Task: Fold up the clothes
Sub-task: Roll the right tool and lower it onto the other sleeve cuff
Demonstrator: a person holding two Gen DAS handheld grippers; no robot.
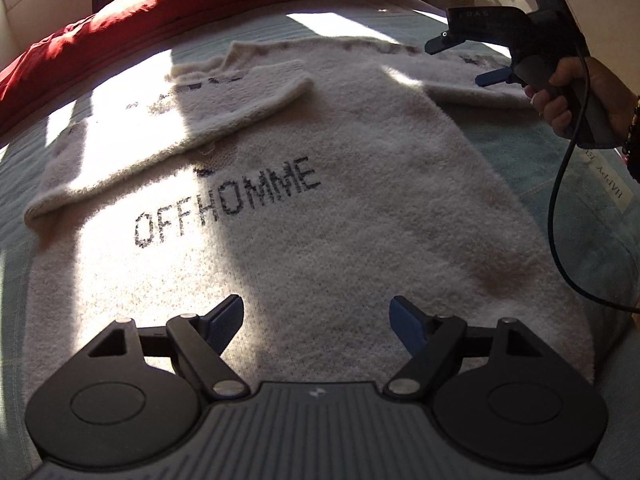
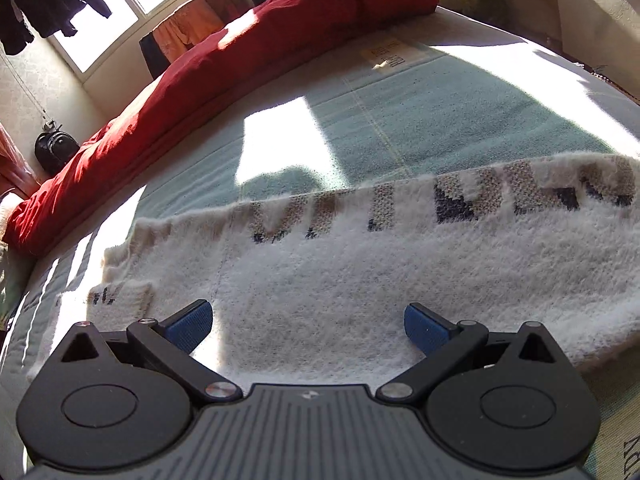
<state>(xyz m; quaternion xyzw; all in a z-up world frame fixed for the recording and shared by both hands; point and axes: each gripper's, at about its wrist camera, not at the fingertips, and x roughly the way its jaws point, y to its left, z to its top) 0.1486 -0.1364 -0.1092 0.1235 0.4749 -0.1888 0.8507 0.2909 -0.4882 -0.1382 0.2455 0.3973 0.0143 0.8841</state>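
Sweater, fuzzy and white, lies flat on the bed, one sleeve folded across. Left tongs and right tongs hover released. Only the left view shows "OFFHOMME" lettering; only the right shows the window.

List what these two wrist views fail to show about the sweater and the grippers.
- Sweater hem: left wrist view, hidden behind the left gripper body.
- Right sleeve cuff: right wrist view, cut off by the right edge.
- Patterned lettering along the sleeve: right wrist view, foreshortened and unreadable.
- Right gripper height above the sleeve: cannot tell, either view.
- White label text: left wrist view, partly cropped.
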